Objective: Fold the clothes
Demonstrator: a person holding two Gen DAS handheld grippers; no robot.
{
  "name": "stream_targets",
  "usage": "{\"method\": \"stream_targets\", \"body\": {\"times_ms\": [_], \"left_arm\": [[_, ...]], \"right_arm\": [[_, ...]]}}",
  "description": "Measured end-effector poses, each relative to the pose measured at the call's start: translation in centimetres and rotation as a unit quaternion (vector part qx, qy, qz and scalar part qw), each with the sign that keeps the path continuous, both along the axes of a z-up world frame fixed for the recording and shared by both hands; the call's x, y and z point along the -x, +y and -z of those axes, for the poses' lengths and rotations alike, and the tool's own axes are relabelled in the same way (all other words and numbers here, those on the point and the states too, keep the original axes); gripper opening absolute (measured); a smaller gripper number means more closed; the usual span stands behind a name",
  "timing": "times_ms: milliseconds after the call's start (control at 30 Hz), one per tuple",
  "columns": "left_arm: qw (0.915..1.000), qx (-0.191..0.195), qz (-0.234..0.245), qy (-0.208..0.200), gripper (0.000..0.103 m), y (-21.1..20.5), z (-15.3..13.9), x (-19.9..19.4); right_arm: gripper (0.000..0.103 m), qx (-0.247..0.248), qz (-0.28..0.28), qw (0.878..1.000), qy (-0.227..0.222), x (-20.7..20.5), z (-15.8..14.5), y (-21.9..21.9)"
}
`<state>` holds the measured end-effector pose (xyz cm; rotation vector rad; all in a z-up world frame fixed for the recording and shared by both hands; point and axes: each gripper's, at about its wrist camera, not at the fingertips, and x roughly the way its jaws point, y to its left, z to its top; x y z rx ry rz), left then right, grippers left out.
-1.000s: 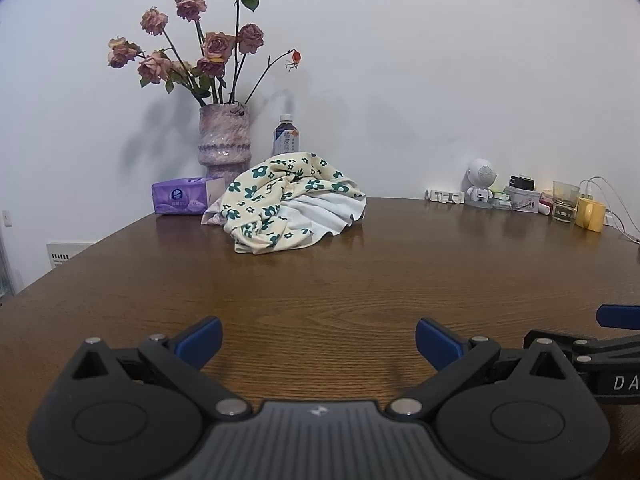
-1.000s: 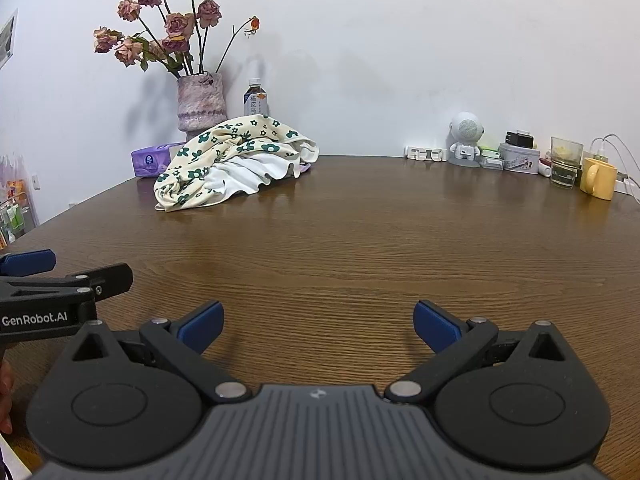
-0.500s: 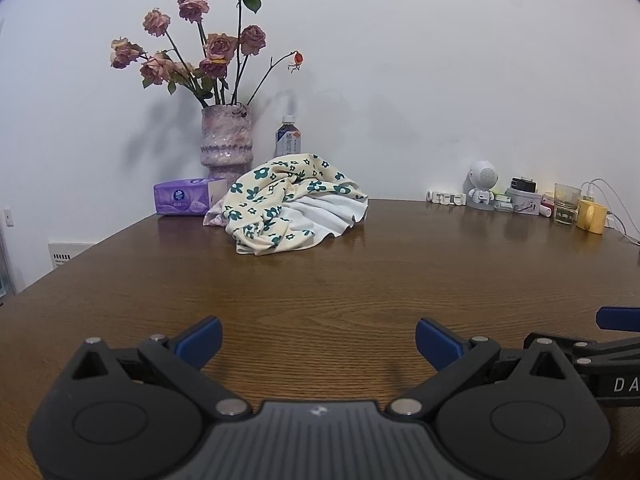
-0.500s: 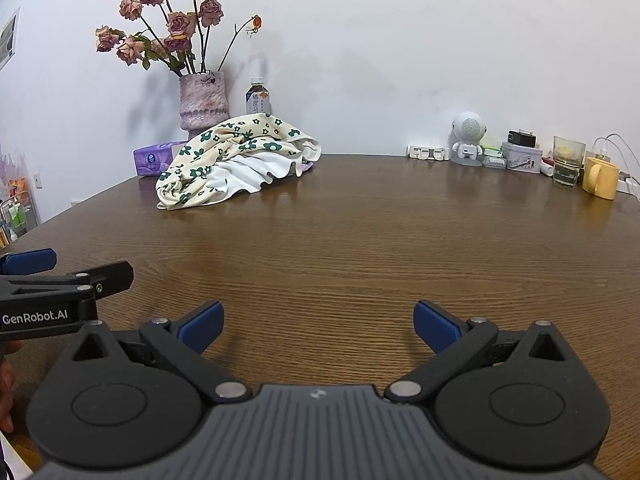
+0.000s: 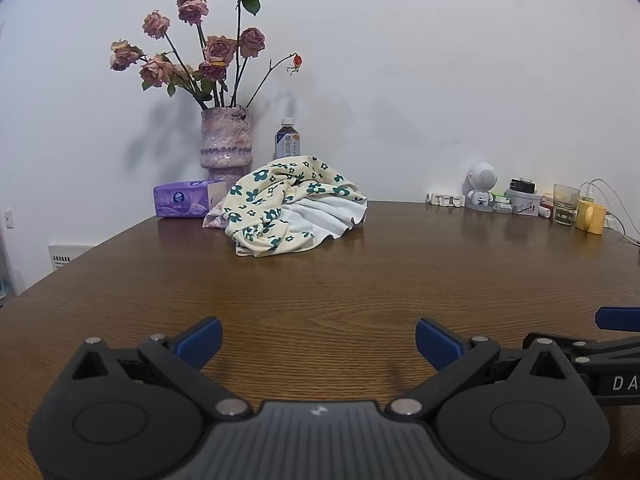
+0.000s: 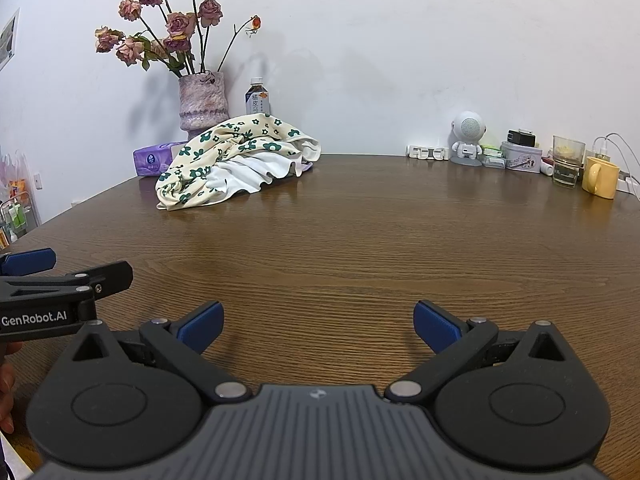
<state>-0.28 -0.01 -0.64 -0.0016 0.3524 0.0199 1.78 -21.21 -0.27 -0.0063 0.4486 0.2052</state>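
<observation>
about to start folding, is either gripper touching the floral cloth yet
Apart. Both wrist views show bare table between the open left gripper, the open right gripper and the floral cloth at the far edge.

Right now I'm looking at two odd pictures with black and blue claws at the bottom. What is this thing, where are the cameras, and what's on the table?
There is no robot here. A person holds a two-finger tool in each hand, and each tool carries a wide-angle camera looking forward along its fingers. One picture comes from the left hand-held gripper, the other from the right hand-held gripper. The blue pieces are the fingertips. Both tools are open and hold nothing; each also shows at the edge of the other's picture.

They hover over a brown wooden table. At its far side lies a crumpled floral garment, waiting to be folded. Behind it stand a vase of roses, a drink bottle and a purple tissue pack. At the far right are a small white robot figure, a glass and a yellow mug.
</observation>
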Motion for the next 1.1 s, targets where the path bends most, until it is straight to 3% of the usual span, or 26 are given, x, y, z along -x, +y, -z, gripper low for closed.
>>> {"method": "stream_targets", "body": {"times_ms": [1100], "left_arm": [[1.0,-0.001,-0.001,0.003,0.103,0.07,-0.42,-0.08]], "right_arm": [[0.103,-0.001,0.0,1.0,0.001,-0.04,0.02,0.11]]}}
